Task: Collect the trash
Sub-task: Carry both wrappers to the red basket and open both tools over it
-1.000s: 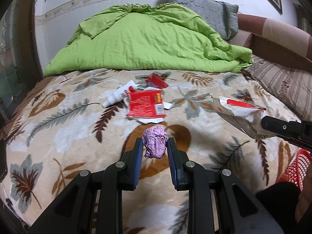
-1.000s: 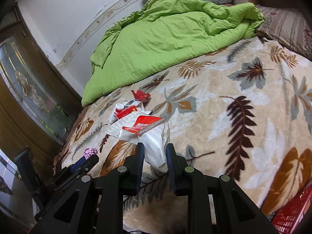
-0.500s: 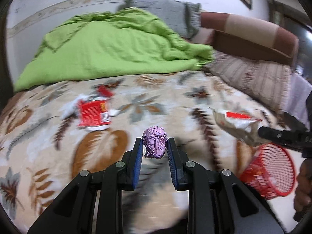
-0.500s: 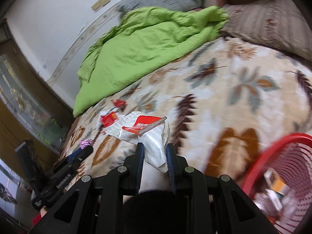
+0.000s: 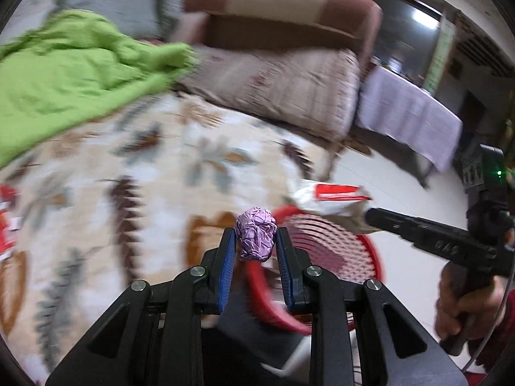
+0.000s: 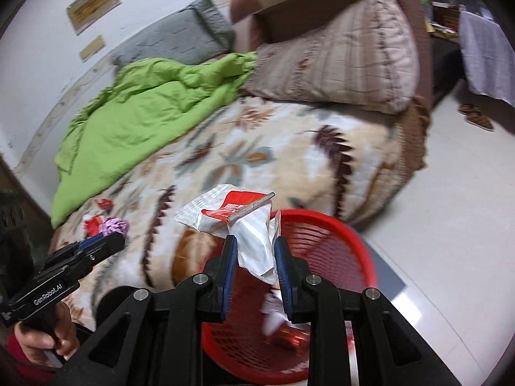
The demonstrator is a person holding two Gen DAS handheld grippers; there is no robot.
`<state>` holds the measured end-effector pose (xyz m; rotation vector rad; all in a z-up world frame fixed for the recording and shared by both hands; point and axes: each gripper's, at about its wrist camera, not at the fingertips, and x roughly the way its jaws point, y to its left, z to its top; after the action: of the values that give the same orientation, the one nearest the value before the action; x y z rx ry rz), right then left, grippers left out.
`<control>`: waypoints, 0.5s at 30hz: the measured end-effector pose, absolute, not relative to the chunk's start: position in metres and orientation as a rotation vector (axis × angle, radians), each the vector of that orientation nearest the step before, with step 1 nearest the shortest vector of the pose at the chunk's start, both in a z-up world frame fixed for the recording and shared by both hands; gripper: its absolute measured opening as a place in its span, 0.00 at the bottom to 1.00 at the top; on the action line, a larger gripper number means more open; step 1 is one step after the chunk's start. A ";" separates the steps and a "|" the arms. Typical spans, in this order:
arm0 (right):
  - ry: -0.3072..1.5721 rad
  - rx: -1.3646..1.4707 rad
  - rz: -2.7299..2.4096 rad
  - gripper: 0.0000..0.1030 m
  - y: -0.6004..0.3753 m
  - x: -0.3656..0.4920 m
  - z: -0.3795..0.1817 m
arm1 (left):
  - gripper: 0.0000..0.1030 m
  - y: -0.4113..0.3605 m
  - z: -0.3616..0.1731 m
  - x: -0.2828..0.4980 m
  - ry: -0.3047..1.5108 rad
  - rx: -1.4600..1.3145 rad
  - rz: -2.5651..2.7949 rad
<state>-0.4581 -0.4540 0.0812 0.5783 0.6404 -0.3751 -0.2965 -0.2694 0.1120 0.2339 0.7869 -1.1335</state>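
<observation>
My left gripper (image 5: 256, 241) is shut on a crumpled purple foil ball (image 5: 256, 237), held above the near rim of a red mesh basket (image 5: 325, 244) on the floor beside the bed. My right gripper (image 6: 254, 247) is shut on a white and red plastic wrapper (image 6: 251, 228), which hangs over that red basket (image 6: 322, 241). The basket holds some trash pieces at its bottom. In the left wrist view the right gripper (image 5: 373, 215) comes in from the right with the wrapper (image 5: 328, 197). In the right wrist view the left gripper (image 6: 112, 236) shows at the left with the foil ball (image 6: 114, 225).
A leaf-patterned blanket (image 6: 257, 151) covers the bed, with a green quilt (image 6: 145, 103) and striped pillows (image 6: 338, 54) at the back. Red and white wrappers (image 6: 96, 217) lie on the bed at the left. Pale tiled floor (image 6: 450, 225) lies right of the basket.
Both grippers have swung right from over the bed to the red basket at the bed's edge, each carrying its piece of trash. The litter on the bed has slid toward the left of view.
</observation>
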 end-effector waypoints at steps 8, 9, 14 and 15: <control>0.698 0.615 -0.479 0.51 -0.471 -0.476 0.062 | 0.58 -0.307 0.090 -0.306 0.959 0.220 -1.224; 0.694 0.613 -0.478 0.51 -0.472 -0.476 0.063 | 0.58 -0.303 0.091 -0.305 0.949 0.216 -1.219; 0.662 0.583 -0.429 0.51 -0.463 -0.460 0.075 | 0.69 -0.272 0.100 -0.284 0.911 0.180 -1.122; 0.656 0.569 -0.416 0.51 -0.458 -0.454 0.079 | 0.70 -0.261 0.102 -0.278 0.905 0.168 -1.089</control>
<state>-0.4540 -0.4585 0.0786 0.5687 0.6562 -0.4160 -0.2780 -0.2614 0.1017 0.1675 0.9049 -1.0886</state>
